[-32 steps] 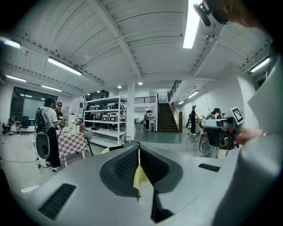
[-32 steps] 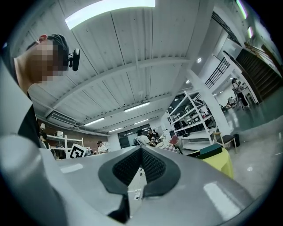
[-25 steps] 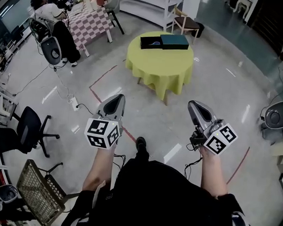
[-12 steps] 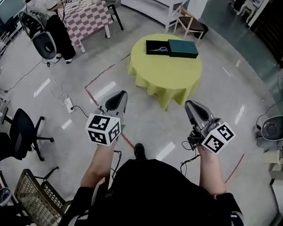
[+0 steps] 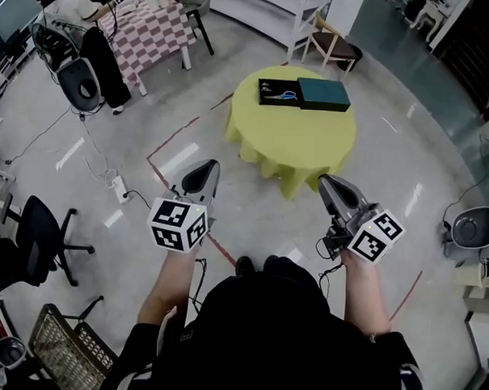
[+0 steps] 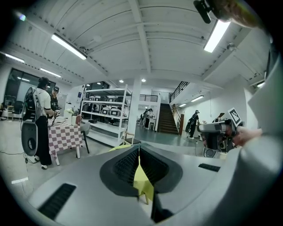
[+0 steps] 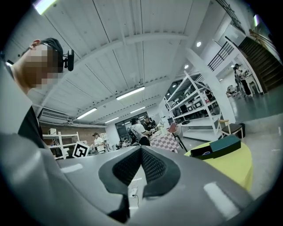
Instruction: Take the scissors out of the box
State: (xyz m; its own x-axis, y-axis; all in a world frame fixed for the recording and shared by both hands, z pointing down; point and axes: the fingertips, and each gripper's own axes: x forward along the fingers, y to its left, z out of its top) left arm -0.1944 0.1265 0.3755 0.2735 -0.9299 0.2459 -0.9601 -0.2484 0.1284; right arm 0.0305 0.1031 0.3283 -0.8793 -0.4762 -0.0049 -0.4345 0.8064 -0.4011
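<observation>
A person is standing on the floor, well away from a round table [image 5: 291, 144] with a yellow cloth over it. The person is holding the left gripper [image 5: 204, 167] and the right gripper [image 5: 326, 182] out in front, both pointing toward the table. I think this is so they are ready to reach for the job.

The jaws of each gripper are pressed together, with nothing between them. That makes sense, because there is nothing close enough to grab yet.

A black box [image 5: 269, 98] is sitting at the far edge of the table. Its lid [image 5: 323, 94] is lying right beside it, touching its right side. With the lid off, the box is open on top, so a gripper can get straight in. The scissors [image 5: 283, 95] are lying flat inside the box, not taken out yet.

The grippers are going to need to get much nearer, and one will have to spread its jaws first.
</observation>
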